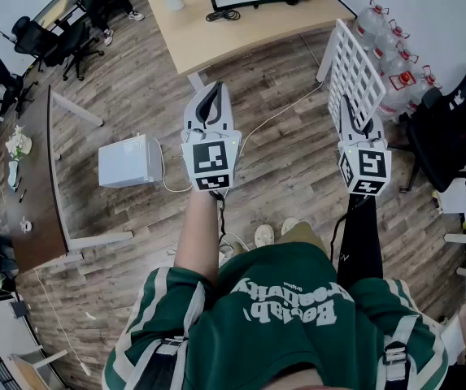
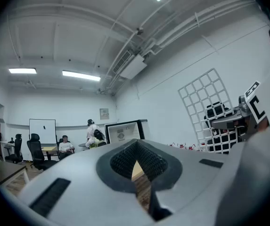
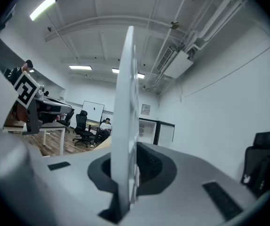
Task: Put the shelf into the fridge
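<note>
Clearly, the white wire shelf [image 1: 356,75] stands upright and edge-on, clamped by its lower edge between the right gripper's [image 1: 354,124] jaws and rising ahead of it, while the left gripper [image 1: 213,94] alongside is closed on nothing.

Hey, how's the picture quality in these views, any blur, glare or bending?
Right gripper view: the shelf, edge-on in the jaws, is blurred by closeness, the room behind sharper. Left gripper view: fisheye curves the ceiling pipes, corners go black, ceiling lights blow out white. Head view: evenly lit, floor sharp.
</note>
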A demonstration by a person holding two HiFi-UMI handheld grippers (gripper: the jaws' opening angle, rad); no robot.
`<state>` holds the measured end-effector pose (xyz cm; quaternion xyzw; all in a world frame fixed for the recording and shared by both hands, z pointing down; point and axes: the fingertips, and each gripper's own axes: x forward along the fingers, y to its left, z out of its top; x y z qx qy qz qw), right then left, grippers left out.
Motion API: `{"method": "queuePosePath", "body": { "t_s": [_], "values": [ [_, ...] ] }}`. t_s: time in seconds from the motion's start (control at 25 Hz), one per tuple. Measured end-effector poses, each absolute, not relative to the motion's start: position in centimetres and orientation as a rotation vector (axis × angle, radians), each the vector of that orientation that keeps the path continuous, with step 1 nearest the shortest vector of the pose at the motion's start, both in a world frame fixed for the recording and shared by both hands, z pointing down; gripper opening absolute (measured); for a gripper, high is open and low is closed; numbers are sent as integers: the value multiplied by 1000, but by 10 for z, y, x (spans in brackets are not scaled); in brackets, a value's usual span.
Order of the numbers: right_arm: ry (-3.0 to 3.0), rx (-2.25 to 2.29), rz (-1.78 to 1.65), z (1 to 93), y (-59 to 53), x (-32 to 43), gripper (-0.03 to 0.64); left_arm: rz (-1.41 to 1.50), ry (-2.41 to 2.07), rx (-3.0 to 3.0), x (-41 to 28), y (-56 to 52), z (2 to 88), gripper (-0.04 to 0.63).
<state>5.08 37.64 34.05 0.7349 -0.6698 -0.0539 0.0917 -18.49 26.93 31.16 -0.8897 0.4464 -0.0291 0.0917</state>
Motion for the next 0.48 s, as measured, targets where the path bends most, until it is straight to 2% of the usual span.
{"method": "queuePosePath", "body": {
  "t_s": [0.48],
  "values": [
    [-1981, 2213, -150, 336, 388, 37, 31, -73, 1298, -2641, -200, 282, 302, -2]
  ]
}}
